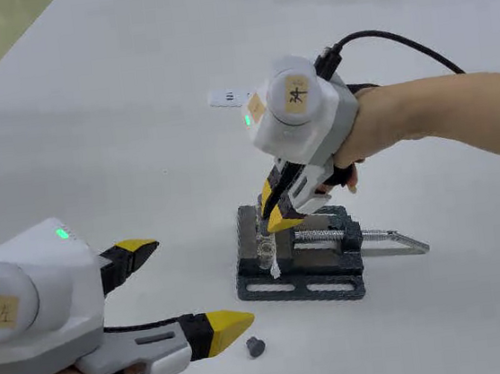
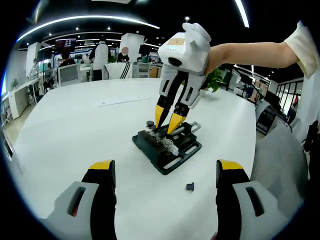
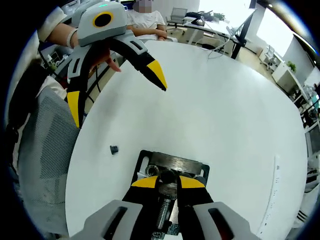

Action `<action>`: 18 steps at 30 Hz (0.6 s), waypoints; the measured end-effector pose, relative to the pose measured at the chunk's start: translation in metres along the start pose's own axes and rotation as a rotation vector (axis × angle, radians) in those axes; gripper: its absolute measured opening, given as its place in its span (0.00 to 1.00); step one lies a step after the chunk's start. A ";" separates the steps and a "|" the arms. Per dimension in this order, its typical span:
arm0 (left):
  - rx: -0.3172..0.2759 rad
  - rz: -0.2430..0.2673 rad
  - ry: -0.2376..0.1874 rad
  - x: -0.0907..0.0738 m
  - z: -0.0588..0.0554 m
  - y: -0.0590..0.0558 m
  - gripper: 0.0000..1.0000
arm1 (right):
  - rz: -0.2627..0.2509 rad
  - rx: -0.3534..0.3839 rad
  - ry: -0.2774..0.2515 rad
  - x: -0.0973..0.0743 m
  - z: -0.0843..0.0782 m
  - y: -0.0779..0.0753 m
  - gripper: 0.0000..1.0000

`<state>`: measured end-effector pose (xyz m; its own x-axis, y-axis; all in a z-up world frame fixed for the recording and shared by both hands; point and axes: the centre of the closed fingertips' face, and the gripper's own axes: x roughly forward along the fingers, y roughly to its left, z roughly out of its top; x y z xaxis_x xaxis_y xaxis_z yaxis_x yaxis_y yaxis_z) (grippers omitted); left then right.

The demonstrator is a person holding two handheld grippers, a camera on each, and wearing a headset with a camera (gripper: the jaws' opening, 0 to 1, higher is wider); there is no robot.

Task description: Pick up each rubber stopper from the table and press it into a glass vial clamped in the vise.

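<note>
Vial [image 1: 265, 251] in vise [image 1: 301, 271] on table [image 1: 117, 130]; loose stopper [image 1: 255, 346] nearby, before the vise.

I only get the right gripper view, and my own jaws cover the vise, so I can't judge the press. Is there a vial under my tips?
Observer: Yes. The head view shows a clear glass vial clamped in the vise, just under the right tool and the rubber stopper it grips.
Operator: How near is the other tool to the spare stopper?
Observer: In the head view the loose stopper lies on the table just past the lower tip of the left tool, which is open; they don't touch.
Operator: Where's the vise handle?
Observer: The head view shows the handle sticking out on the side away from the left tool.
</note>
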<state>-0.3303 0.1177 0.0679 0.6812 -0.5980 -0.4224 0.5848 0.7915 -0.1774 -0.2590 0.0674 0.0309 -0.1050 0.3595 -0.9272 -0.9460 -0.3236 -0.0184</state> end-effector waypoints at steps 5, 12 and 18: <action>0.003 -0.005 0.000 0.001 0.001 -0.001 0.81 | -0.023 0.007 -0.039 -0.003 0.001 0.006 0.17; 0.011 -0.013 0.001 0.000 0.002 -0.003 0.81 | -0.050 0.055 -0.123 -0.009 0.007 0.017 0.32; 0.019 -0.019 0.003 -0.001 0.002 -0.003 0.81 | -0.072 0.094 -0.165 -0.014 0.006 0.025 0.46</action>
<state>-0.3324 0.1154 0.0703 0.6682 -0.6128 -0.4219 0.6062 0.7772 -0.1687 -0.2829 0.0601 0.0457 -0.0780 0.5201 -0.8505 -0.9766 -0.2115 -0.0398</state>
